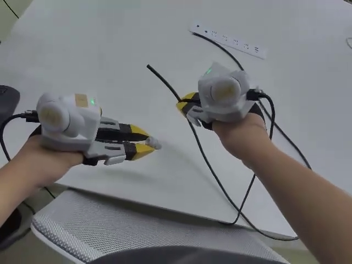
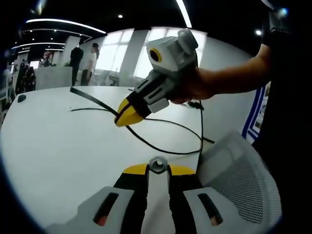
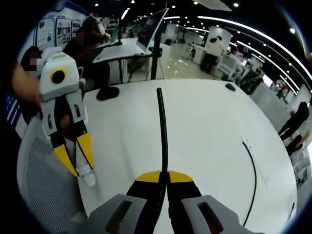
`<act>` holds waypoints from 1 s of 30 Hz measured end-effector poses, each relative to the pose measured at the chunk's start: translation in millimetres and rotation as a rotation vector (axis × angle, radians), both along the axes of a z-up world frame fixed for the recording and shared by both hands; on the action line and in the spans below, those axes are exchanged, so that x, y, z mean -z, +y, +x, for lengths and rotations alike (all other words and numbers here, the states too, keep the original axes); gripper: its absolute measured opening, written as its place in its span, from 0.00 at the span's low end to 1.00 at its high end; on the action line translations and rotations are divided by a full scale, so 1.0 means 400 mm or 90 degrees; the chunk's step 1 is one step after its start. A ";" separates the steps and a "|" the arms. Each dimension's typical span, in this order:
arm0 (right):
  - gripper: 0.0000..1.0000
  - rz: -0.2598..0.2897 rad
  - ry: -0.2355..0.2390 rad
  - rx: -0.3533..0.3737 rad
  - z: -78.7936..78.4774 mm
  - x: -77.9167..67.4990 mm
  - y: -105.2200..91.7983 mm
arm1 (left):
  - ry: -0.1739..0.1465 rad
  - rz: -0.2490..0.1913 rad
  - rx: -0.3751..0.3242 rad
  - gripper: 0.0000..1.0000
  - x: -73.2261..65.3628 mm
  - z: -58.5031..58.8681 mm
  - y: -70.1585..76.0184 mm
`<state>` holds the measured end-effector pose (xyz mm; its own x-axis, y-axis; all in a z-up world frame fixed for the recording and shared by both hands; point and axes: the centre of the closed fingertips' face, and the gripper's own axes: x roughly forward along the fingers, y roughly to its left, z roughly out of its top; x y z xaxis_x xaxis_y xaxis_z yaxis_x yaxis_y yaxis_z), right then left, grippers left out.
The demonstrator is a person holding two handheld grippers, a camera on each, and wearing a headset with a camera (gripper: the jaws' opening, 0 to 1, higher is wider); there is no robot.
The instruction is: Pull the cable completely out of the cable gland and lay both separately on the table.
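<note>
Cable gland (image 2: 157,164): one small pale grey ring, pinched between the yellow tips of the left claw (image 2: 157,168). It sits at the very end of that claw, over the white tabletop (image 1: 110,49) close to its near edge. It is apart from the cable.

The left hand (image 1: 38,162) wraps the white body of its gripper from below and behind. It holds the claw roughly level and pointed toward the right claw (image 1: 184,104).

The right hand (image 1: 242,135) grips the second gripper, its forearm rising from the near right. That claw points away from the person and slightly toward the left claw, and its two yellow tips are pressed together on the cable (image 3: 162,126).

There is one thin black cable. Beyond the right claw its free end sticks out straight and rises off the tabletop. Behind the claw the rest trails back in a loose curve across the tabletop and over the near edge.

In all there are two claws, two hands, one gland and one cable. A black lead also runs from the back of each gripper.

In front of the near edge, below both claws, is the grey mesh back of one chair (image 1: 137,225). Far beyond the right claw, one white power strip (image 1: 228,39) lies flat on the tabletop, with a thin black cord leading from it.
</note>
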<state>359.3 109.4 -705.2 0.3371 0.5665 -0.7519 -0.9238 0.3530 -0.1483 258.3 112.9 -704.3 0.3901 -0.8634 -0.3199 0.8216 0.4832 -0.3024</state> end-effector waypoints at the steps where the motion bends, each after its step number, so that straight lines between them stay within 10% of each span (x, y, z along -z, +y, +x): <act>1: 0.00 -0.006 0.004 -0.013 -0.001 0.008 0.013 | 0.000 0.001 0.000 0.15 0.003 -0.001 0.001; 30: 0.00 -0.068 0.091 -0.152 -0.056 0.228 0.175 | 0.040 0.029 -0.019 0.15 0.177 0.010 0.048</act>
<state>337.0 179.5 -796.4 0.0905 0.5316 -0.8422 -0.9930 0.1123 -0.0358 262.5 132.0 -775.2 0.3934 -0.8355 -0.3836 0.7863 0.5220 -0.3305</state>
